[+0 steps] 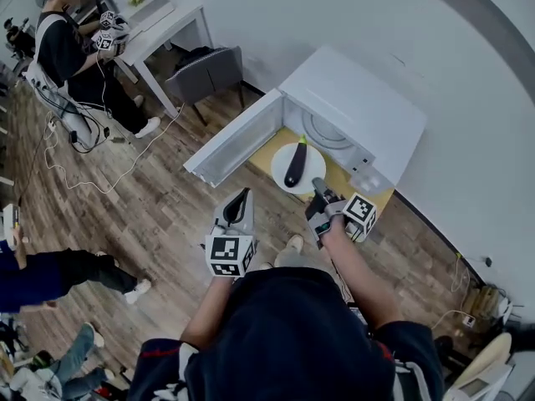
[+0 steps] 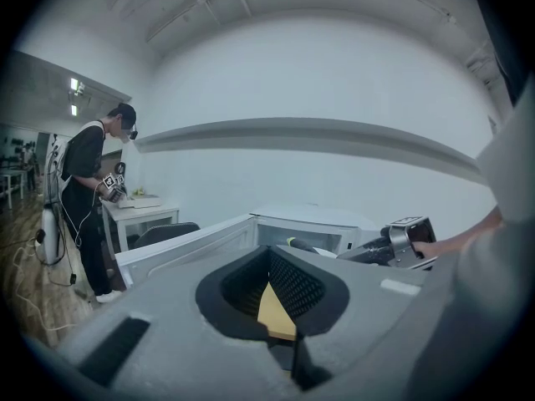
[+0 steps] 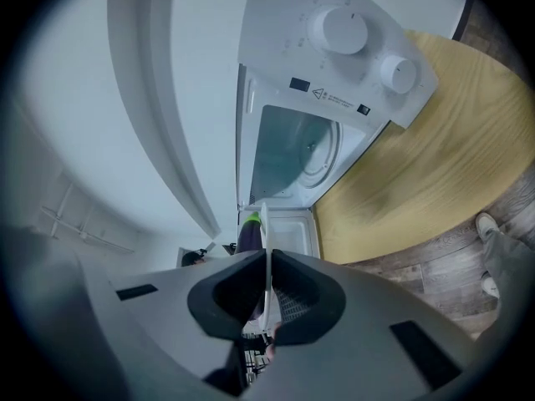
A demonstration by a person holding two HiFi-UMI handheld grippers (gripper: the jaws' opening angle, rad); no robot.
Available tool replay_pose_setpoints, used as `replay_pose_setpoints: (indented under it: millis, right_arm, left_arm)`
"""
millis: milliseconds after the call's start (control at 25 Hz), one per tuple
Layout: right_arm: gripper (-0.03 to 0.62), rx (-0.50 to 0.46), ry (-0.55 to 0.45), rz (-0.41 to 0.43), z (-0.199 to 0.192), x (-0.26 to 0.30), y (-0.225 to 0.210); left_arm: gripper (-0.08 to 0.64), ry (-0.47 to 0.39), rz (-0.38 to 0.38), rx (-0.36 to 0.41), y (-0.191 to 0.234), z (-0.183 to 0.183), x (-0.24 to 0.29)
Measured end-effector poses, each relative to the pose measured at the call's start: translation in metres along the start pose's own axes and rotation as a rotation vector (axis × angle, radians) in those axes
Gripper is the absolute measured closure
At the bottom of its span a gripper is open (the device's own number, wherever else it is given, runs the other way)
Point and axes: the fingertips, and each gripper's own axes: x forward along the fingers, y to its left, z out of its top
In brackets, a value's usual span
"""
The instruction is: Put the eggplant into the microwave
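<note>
Right now the right tongs [image 1: 318, 187] are clamped on the rim of a white plate [image 1: 311, 164], its edge pinched between the pads. Eggplant [image 1: 295, 165] lies on that plate, just in front of the open microwave [image 1: 351, 98], over the wooden table [image 1: 341, 176]. Microwave door [image 1: 232, 140] is swung wide. Left tongs [image 1: 242, 200] are closed on nothing, near the plate and apart from it.
</note>
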Motion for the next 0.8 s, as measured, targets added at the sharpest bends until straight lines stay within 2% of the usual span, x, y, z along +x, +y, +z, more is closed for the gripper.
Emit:
replay_pose_setpoints:
  millis: [800]
  right_arm:
    - [0.569,0.013,0.082,-0.003,0.036,0.029,-0.011]
  left_arm:
    - [0.546,0.01,0.054,-0.003,-0.017,0.011,0.049]
